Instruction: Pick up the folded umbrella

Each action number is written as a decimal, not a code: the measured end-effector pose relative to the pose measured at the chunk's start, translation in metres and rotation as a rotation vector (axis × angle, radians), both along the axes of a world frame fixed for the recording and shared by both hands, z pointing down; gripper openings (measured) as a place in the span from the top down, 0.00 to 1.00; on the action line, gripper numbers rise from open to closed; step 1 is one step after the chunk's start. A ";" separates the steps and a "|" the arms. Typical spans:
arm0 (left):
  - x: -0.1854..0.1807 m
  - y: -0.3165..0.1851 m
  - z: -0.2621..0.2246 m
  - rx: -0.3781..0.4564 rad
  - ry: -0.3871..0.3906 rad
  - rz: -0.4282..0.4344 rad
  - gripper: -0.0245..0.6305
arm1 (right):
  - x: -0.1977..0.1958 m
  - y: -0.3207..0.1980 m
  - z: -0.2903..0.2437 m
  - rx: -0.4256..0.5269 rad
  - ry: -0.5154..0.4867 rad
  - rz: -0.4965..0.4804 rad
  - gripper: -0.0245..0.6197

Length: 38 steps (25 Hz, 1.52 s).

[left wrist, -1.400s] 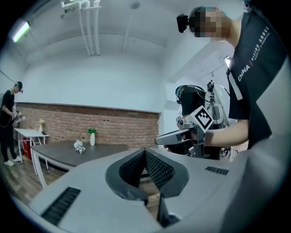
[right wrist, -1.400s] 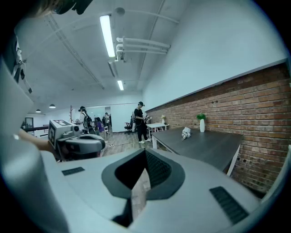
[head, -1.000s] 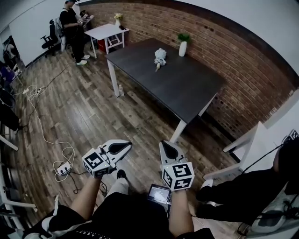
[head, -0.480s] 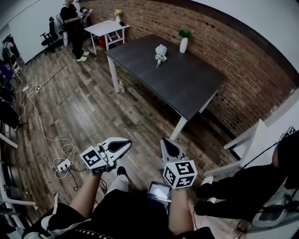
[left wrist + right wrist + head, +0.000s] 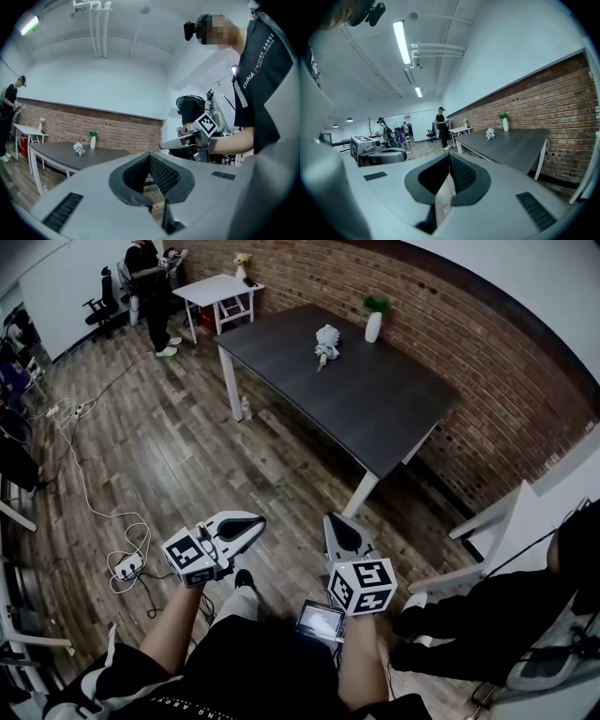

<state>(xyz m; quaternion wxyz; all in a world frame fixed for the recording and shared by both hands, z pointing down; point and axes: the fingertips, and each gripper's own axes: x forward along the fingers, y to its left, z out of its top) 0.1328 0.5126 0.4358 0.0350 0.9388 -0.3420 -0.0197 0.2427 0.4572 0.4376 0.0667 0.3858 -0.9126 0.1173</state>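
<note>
My left claw (image 5: pixel 251 522) and right claw (image 5: pixel 334 521) both have their jaws pressed together with nothing between them, side by side above the wood floor (image 5: pixel 169 456). The folded umbrella (image 5: pixel 325 341) lies on the far dark table (image 5: pixel 375 418), near a white vase (image 5: pixel 374 327).

Tabletop (image 5: pixel 375 409): bare around the folded umbrella (image 5: pixel 325 343).
Behind tabletop: vase (image 5: pixel 374 327), brick wall (image 5: pixel 506 390).
Before tabletop: open wooden floor (image 5: pixel 178 456).

Open-plan office or lab workspace: brick wall (image 5: pixel 487 362), plank floor (image 5: pixel 159 465), dark tabletop (image 5: pixel 375 404), white side table (image 5: pixel 217 289), swivel chair (image 5: pixel 98 306), trailing cables (image 5: pixel 84 493), ceiling strip light (image 5: pixel 401 40).
</note>
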 end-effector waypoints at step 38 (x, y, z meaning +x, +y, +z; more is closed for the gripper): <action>-0.159 -0.162 0.033 -0.014 -0.121 0.118 0.96 | -0.167 -0.171 0.004 -0.060 0.078 0.073 0.95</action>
